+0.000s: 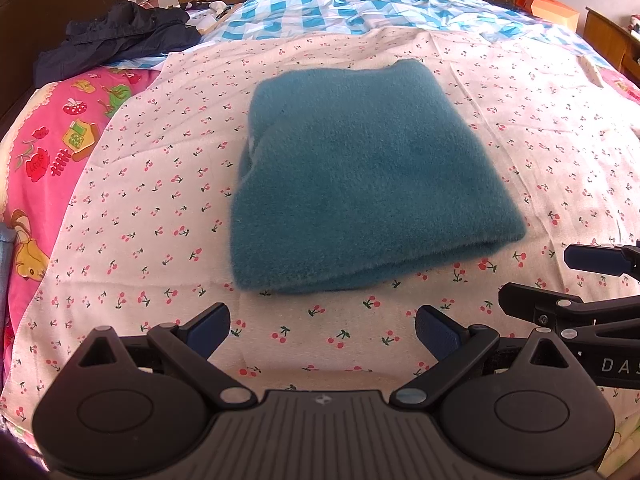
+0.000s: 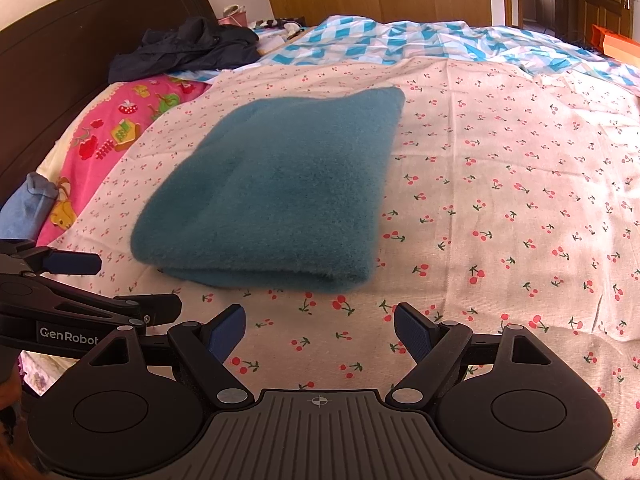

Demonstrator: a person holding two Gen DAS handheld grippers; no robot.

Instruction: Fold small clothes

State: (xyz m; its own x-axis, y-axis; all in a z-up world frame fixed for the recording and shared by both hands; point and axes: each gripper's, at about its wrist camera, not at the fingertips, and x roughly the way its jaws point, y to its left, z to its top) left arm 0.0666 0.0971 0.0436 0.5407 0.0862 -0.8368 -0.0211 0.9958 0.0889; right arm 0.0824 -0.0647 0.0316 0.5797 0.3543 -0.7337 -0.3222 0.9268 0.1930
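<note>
Nearest the cameras, the left tool (image 1: 322, 330) and the right tool (image 2: 320, 330) both stand with fingers spread wide and nothing between them, side by side and just short of the near edge of the teal fleece garment (image 1: 360, 176). Neither touches it.

The garment lies folded into a thick, roughly rectangular bundle on the cherry-print sheet (image 1: 140, 208) that covers the bed, its rounded fold facing the tools. It looks close to finished, so the main risk is undoing it. A pinch that takes only the top layer at that near fold would peel the bundle open when lifted. The fleece is thick and springy, so a shallow grip may slip off. A tool pushed in low could catch the sheet under the garment and drag both, wrinkling the surface. On the garment's left side the layers look uneven, with a paler edge showing; any further fold may worsen that skew.

Beyond the garment lies a blue checked cover (image 1: 320, 12), and to its far left a dark jacket (image 1: 120, 36), well apart.
</note>
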